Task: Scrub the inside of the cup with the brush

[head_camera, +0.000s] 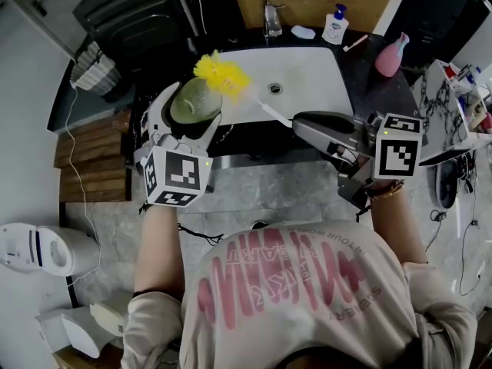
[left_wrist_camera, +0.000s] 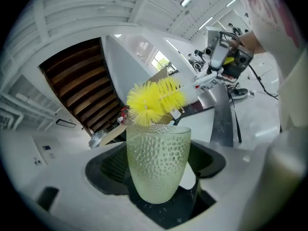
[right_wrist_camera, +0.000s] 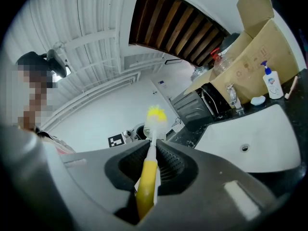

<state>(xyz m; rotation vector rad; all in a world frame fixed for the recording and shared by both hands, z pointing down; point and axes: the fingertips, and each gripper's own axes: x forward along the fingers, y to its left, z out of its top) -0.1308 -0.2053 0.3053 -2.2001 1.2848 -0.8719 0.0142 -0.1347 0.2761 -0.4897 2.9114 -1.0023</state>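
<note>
Two claws, cup and brush meeting at the rim.

Head view: left claw [head_camera: 191,118] clamps the green cup [head_camera: 192,98] at upper left of centre, beside the sink [head_camera: 307,71]; the yellow brush [head_camera: 221,75] reaches it. Left gripper view: bristles sit at the mouth, seemingly not inside. Right gripper view: right claw [right_wrist_camera: 151,153] pinches the handle tight. Best tip the head in, then twist against the wall.

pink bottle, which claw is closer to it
Right. The right claw, gripping the brush, is a little left of the pink bottle; the left claw, holding the cup, is across the sink.
</note>
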